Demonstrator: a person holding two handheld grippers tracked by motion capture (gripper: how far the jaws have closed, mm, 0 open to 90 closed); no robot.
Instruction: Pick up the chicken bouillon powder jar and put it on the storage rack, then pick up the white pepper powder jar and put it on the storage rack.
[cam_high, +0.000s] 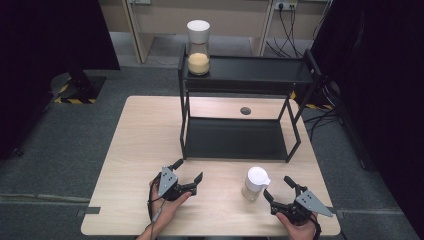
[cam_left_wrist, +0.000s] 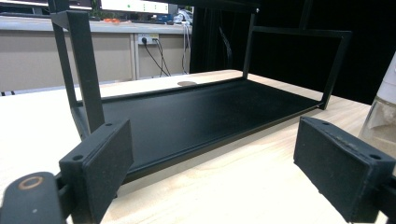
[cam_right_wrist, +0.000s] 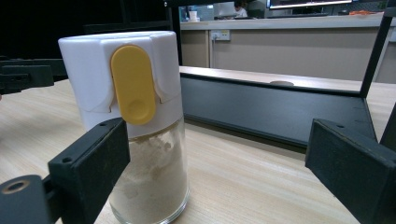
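1. Jar (cam_high: 254, 184) stands upright on the table (cam_high: 140, 150), at its near right, just in front of the rack (cam_high: 235, 140).
2. Jar body is clear glass, holding a pale powder in its lower part; the lid is white, with a yellow tab (cam_right_wrist: 133, 84) on the side facing the right gripper view.
3. Right gripper (cam_high: 281, 191) is held just right of the jar and nearer than it, its jaws spread wide and aimed toward the far left.
4. In the right gripper view, the jar (cam_right_wrist: 135, 126) sits at the left of the gap, close to the left jaw. Contact cannot be judged from this angle; the right jaw is well apart from the glass.
5. Right gripper grasps nothing.
6. Left gripper (cam_high: 188, 171) is held at the near middle of the table, well left of the jar, its jaws also spread and empty.
7. In the left gripper view, the jaws frame the lower shelf (cam_left_wrist: 201, 112) of the rack, and the jar (cam_left_wrist: 384, 116) appears at the right edge.
8. Rack is a black metal frame with two shelves, standing at the far middle of the table.
9. Second jar (cam_high: 198, 47), with a white lid and yellow contents, stands upright at the left end of the upper shelf (cam_high: 260, 72).
10. Each gripper is held by one hand, entering from the near edge.
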